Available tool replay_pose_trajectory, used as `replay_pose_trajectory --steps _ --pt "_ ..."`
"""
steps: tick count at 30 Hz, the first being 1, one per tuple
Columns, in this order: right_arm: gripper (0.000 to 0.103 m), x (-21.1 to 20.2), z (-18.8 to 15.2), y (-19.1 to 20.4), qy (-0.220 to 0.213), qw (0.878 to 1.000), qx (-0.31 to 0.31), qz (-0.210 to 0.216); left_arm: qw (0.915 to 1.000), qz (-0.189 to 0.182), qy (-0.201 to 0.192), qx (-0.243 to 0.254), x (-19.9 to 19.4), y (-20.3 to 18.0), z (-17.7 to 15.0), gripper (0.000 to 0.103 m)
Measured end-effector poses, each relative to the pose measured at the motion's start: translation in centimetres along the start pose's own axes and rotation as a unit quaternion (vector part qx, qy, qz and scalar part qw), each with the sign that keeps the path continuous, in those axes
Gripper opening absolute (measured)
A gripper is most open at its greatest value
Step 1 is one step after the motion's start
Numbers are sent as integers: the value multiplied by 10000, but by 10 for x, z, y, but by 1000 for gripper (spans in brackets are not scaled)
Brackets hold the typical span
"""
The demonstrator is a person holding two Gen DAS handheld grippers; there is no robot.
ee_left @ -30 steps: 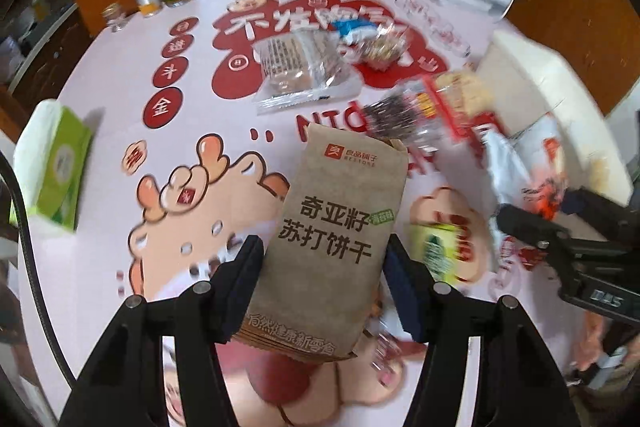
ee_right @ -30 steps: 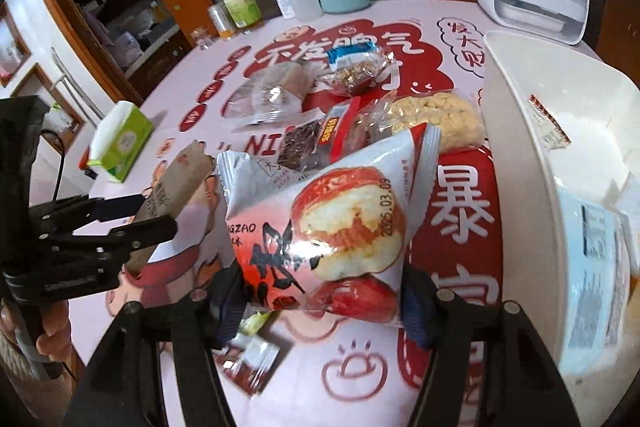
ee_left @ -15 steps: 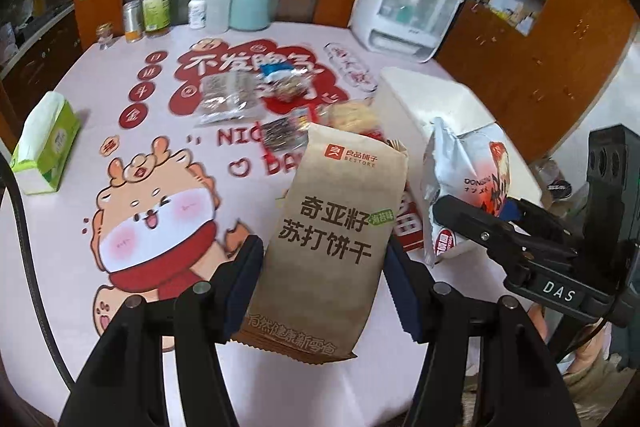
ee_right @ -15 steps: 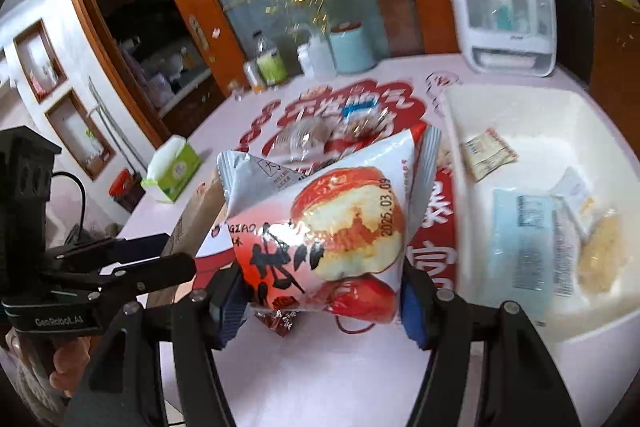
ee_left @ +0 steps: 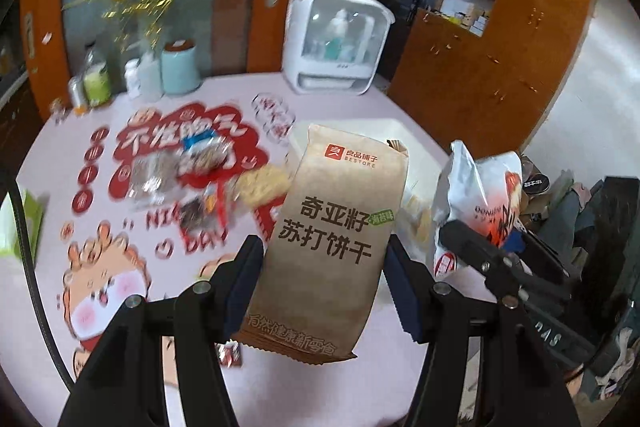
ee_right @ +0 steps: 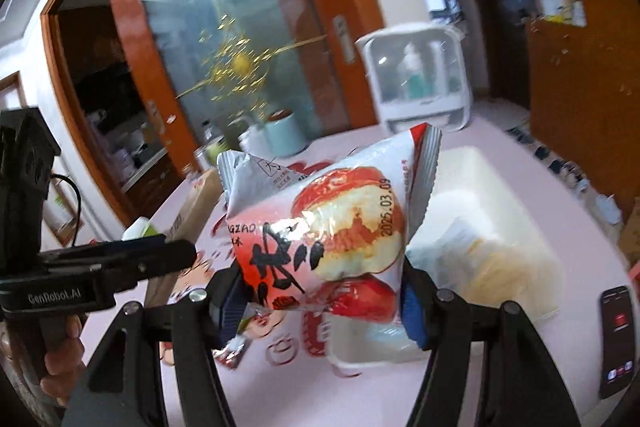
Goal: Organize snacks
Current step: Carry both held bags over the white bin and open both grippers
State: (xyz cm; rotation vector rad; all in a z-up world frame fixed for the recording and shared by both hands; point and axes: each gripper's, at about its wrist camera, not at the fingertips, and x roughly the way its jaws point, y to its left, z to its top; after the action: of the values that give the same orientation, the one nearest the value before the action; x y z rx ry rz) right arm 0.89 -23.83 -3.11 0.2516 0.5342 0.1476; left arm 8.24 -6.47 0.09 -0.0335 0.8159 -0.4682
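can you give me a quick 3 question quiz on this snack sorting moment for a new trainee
1. True or false: the left gripper holds a brown cracker packet.
2. Which lies inside the white bin? A) a pale blue packet B) a tissue box C) a phone
3. Fill in: the right gripper is shut on a red and white ____ bag.

Key: 1 true. 2 A: the pale blue packet lies in the bin. 3 snack.
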Motion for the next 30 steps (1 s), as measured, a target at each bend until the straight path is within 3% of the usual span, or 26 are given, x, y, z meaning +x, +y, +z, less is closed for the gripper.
replay_pose_trajectory --steps 11,16,22,30 --pt "65 -25 53 -34 -858 9915 -79 -971 9981 34 -480 381 21 -67 71 59" --pt "66 -19 70 -44 -914 9885 -67 -1205 9966 226 -647 458 38 -83 95 59" --pt "67 3 74 -58 -602 9880 -41 -1424 9977 403 -380 380 77 -84 106 59" --pt "73 49 61 -82 357 9895 152 -1393 9980 508 48 386 129 -72 99 60"
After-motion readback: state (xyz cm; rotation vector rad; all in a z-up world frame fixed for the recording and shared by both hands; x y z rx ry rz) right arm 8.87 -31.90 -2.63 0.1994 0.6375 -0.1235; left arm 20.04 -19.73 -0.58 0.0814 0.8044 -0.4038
